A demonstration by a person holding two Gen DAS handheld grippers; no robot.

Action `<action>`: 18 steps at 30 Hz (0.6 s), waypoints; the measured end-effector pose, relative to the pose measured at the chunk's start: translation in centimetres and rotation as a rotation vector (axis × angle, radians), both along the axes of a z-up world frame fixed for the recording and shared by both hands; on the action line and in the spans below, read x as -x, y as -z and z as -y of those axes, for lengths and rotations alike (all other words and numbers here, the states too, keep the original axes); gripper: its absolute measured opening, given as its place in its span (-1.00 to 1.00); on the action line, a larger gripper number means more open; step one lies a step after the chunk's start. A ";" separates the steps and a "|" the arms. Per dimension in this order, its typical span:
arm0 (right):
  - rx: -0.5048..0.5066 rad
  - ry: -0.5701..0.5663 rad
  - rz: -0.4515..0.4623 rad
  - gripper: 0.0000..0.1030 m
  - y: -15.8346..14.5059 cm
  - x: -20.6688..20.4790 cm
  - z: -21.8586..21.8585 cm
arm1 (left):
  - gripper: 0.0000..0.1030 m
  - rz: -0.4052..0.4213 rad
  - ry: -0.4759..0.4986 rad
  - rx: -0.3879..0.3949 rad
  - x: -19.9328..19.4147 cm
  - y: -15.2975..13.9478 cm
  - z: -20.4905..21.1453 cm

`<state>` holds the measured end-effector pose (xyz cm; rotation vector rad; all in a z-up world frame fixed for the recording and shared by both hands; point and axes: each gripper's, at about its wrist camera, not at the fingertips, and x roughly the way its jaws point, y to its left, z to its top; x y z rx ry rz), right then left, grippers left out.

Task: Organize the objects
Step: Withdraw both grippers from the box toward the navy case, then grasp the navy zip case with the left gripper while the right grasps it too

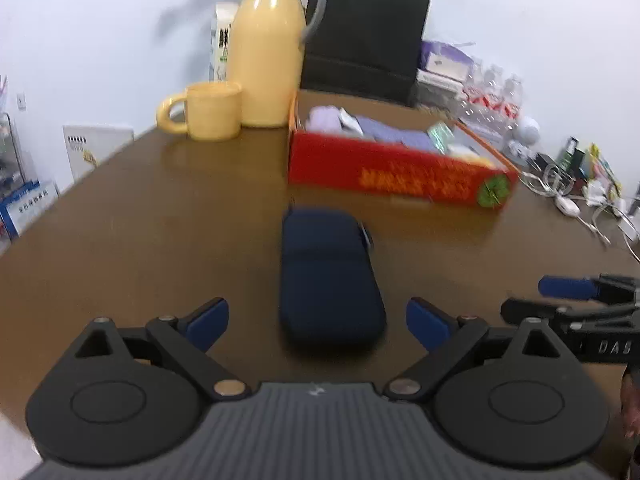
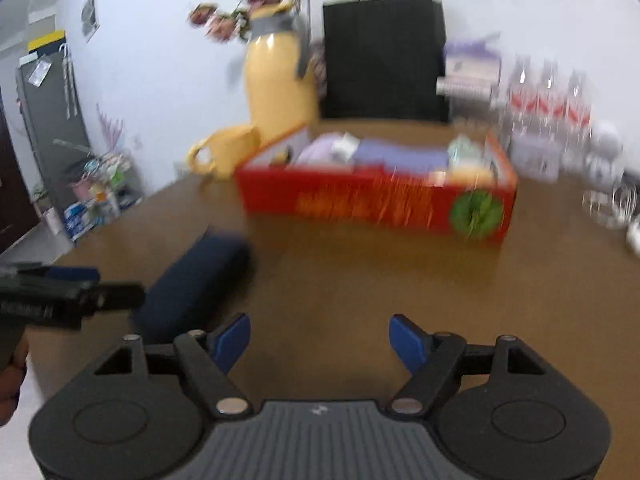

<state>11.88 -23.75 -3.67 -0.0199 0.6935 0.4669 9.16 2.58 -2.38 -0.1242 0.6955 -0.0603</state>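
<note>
Left wrist view: left gripper (image 1: 318, 326) has its jaws spread wide, nothing clamped. The dark blue pouch (image 1: 330, 276) lies flat on the brown table (image 1: 140, 220), its near end sitting in the gap between the two blue fingertips (image 1: 208, 324), apart from both. Beyond the fingers, to the right: red box (image 1: 396, 176), open top, already holding lilac and pale packets. Further back, left of the box: yellow mug (image 1: 208, 110) and yellow flask (image 1: 270, 60).

Handling, my read: pouch looks like a soft fabric zip case, light, not fragile, matte so low slip. It will squash some under the pads. Best hold is across the narrow width at mid-length; long axis already runs away from the fingers, so the jaws line up. A small zip pull seems to sit on its right edge; avoid pinching that.

Writing: yellow characters on the box front, too blurred to read. "DAS" in white on the right gripper (image 1: 568, 288), seen at the right edge.

Right wrist view: right gripper (image 2: 320, 340) stands released, bare table between the fingers. Pouch (image 2: 196, 280) lies left of the left finger. Box (image 2: 376, 200) straight ahead, text smeared.
</note>
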 end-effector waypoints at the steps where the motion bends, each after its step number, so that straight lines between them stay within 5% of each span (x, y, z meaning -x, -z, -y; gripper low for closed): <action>1: 0.000 0.011 -0.015 0.47 0.3 1.1 0.1 | 0.90 -0.004 0.007 -0.008 0.4 0.2 0.2; 10: 0.006 0.124 -0.002 0.47 0.6 4.3 1.8 | 0.83 0.000 -0.056 -0.054 -3.2 3.0 1.9; 13: 0.013 0.142 -0.010 0.47 0.9 3.5 2.1 | 0.51 0.010 0.003 -0.076 -3.9 4.0 2.4; 16: 0.017 0.150 -0.019 0.47 1.6 2.6 2.2 | 0.43 0.046 0.054 -0.133 -4.0 4.4 3.5; 18: 0.021 0.157 -0.017 0.47 1.7 2.0 2.3 | 0.38 0.059 0.176 -0.102 -3.5 4.3 4.4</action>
